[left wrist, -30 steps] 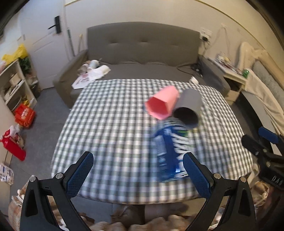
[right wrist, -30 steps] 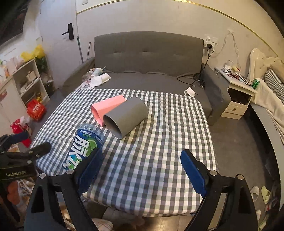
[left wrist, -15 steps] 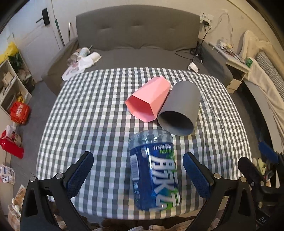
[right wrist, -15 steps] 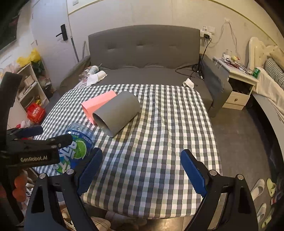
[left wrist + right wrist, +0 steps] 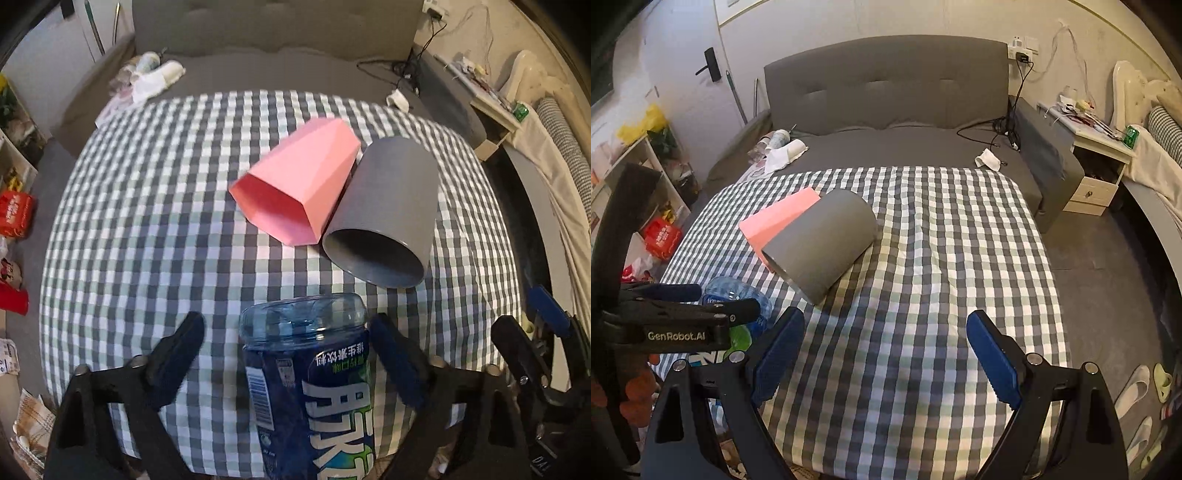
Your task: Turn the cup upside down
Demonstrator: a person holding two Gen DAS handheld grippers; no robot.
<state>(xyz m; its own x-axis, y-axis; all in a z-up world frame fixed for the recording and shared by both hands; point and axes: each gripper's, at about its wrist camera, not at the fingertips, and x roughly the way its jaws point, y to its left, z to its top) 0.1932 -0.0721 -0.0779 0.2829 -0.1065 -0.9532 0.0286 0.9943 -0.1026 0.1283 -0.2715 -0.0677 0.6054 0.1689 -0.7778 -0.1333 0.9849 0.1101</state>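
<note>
Three containers lie on their sides on the checked tablecloth [image 5: 147,229]. A pink faceted cup [image 5: 295,184] and a grey round cup [image 5: 388,210] rest side by side at mid-table, mouths toward me. Nearer the front edge lies a blue plastic bottle [image 5: 317,384] with a printed label, also visible as the bottle [image 5: 738,291] at the left of the right wrist view. My left gripper [image 5: 288,350] is open, one finger on each side of the bottle. My right gripper [image 5: 886,354] is open over bare cloth to the right, with nothing between its fingers.
A grey sofa [image 5: 886,92] stands behind the table with white cloths [image 5: 783,155] on its seat. Shelves [image 5: 646,166] and red bags line the left wall; a bedside cabinet [image 5: 1097,162] and bed sit at right. Slippers [image 5: 1134,384] lie on the floor.
My left gripper has moved forward and down, so the blue bottle now lies between its fingers. The right gripper has shifted only slightly. The cups have not moved.
</note>
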